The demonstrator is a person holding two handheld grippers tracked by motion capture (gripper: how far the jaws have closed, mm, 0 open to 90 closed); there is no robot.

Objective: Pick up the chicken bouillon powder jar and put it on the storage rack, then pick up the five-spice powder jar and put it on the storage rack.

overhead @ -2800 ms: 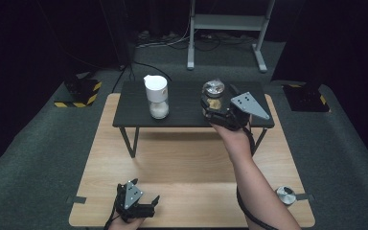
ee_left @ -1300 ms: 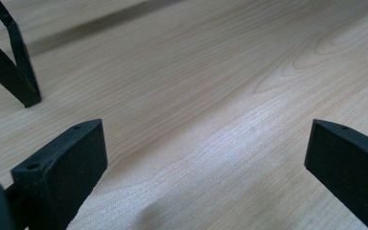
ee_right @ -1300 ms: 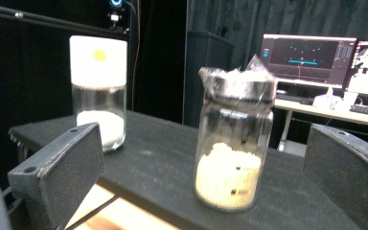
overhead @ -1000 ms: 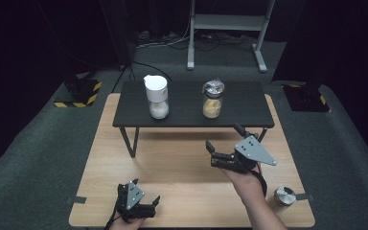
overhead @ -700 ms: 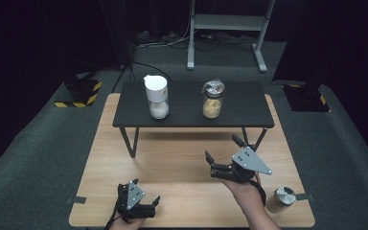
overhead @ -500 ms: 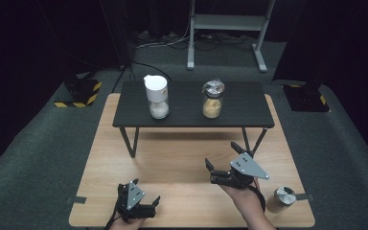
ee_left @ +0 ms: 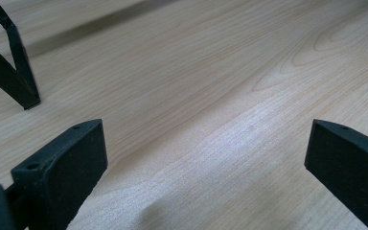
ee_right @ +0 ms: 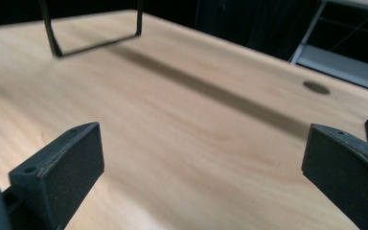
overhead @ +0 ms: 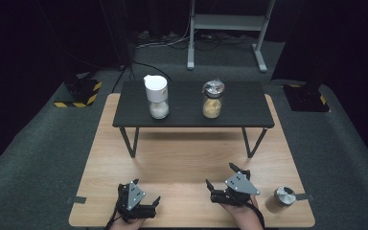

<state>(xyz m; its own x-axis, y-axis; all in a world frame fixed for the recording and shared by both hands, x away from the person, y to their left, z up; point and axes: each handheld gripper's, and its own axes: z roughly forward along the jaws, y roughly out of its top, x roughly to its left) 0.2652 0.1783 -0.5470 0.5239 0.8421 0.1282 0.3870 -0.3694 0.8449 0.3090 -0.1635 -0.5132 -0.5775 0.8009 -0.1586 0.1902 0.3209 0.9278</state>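
Jar with tan contents [overhead: 212, 100] upright on black riser shelf [overhead: 249, 115], right of white-lidded jar [overhead: 156, 96]; placement looks done. Metal-capped container [overhead: 281, 199] on desk [overhead: 182, 163] just right of right tool [overhead: 228, 183], untouched, likely next. Right tool wide open, empty, over bare wood. Left tool [overhead: 146, 205] wide open, empty, near desk front edge.

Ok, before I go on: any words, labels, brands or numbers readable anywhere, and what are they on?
None can be read.
White-lidded jar: no label visible.
Jar with tan contents: no print legible; its top is too small to make out.
Metal-lidded container: no readable marking.
Left gripper and right gripper: plain black jaws and grey plates, no text.
Yellow-and-black striped floor plate: a hazard pattern, no words.
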